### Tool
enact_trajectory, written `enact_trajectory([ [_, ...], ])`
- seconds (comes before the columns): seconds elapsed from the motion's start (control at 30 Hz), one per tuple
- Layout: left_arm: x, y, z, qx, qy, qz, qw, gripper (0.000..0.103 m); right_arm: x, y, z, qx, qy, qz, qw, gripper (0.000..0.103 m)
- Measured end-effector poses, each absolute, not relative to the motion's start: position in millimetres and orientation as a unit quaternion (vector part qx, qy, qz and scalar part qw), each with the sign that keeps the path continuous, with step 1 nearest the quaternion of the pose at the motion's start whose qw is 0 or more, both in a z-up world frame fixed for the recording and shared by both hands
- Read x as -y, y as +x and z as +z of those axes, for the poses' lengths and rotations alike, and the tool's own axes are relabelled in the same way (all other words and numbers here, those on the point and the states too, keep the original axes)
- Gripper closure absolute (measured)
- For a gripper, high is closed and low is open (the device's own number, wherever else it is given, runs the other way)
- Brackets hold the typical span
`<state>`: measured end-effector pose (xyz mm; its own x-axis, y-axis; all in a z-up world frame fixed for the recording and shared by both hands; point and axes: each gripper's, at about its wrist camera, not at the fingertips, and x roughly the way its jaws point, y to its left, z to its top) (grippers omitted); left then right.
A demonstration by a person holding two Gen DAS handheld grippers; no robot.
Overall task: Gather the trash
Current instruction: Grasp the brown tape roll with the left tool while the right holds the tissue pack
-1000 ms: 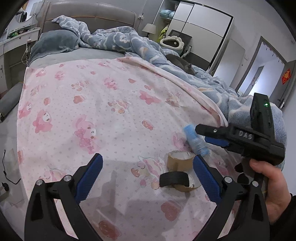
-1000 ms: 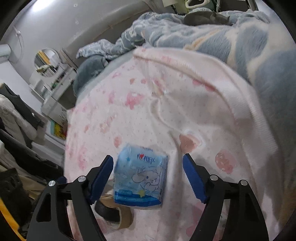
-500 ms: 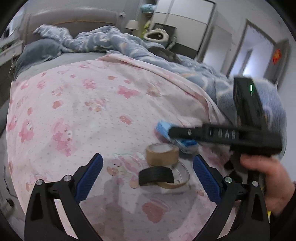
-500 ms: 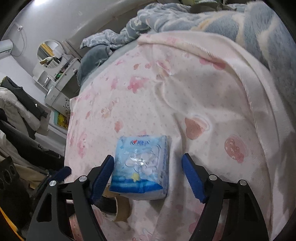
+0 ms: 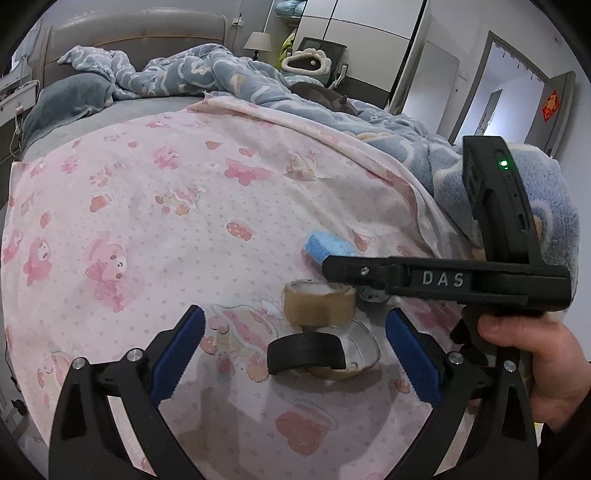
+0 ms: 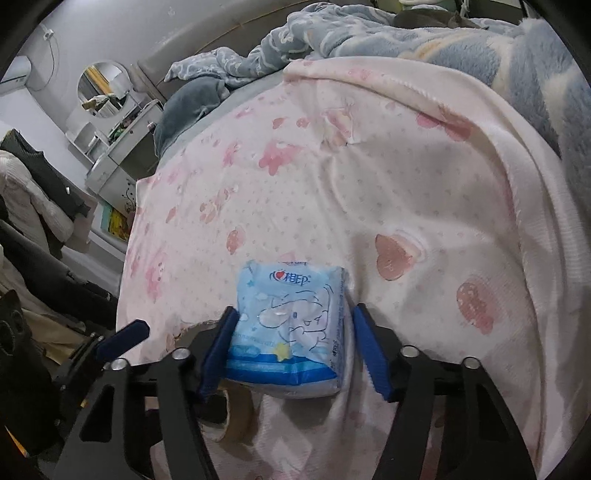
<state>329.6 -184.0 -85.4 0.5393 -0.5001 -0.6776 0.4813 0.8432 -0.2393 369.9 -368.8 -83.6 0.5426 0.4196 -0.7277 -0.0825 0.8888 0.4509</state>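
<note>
A blue tissue pack (image 6: 288, 325) with a cartoon print lies on the pink blanket (image 6: 369, 177). My right gripper (image 6: 295, 312) straddles it and its jaws are closing: the left pad touches the pack, the right pad is a sliver off it. In the left wrist view the pack (image 5: 325, 248) peeks out beyond the right gripper's black frame (image 5: 443, 278), held by a hand (image 5: 524, 354). My left gripper (image 5: 295, 317) hangs wide open over a brown tape roll (image 5: 319, 302), a black tape roll (image 5: 304, 350) and a flattened brown ring (image 5: 364, 354).
A rumpled blue duvet (image 5: 229, 79) covers the bed's far side and right edge. A grey headboard (image 5: 140, 35) and wardrobe (image 5: 369, 44) stand behind. A dresser with round mirror (image 6: 103, 88) and clothes (image 6: 33, 192) lie left of the bed.
The right gripper's jaws have drawn in around the tissue pack. The left gripper has crept toward the tape rolls, which sit larger and more central between its fingers.
</note>
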Motion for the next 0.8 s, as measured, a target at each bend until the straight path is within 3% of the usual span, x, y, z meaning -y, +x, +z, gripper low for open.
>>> enact_trajectory([
  [0.43, 200.0, 337.3, -92.7, -0.394, -0.019, -0.291, 0.872, 0.006, 382.6, 358.5, -63.3, -0.421, 0.189, 0.158, 0.873, 0.055],
  [0.53, 203.9, 340.9, -96.3, -0.404, -0.024, -0.294, 0.866, 0.022, 384.3, 356.0, -56.0, -0.412, 0.188, 0.164, 0.877, 0.056],
  [0.73, 208.7, 346.6, -104.0, -0.422, -0.027, -0.298, 0.856, 0.032, 384.3, 354.6, -57.9, -0.42, 0.184, 0.174, 0.872, 0.056],
  [0.8, 207.6, 348.6, -104.8, -0.425, -0.037, -0.301, 0.853, 0.042, 383.6, 353.8, -58.0, -0.421, 0.184, 0.179, 0.87, 0.056],
])
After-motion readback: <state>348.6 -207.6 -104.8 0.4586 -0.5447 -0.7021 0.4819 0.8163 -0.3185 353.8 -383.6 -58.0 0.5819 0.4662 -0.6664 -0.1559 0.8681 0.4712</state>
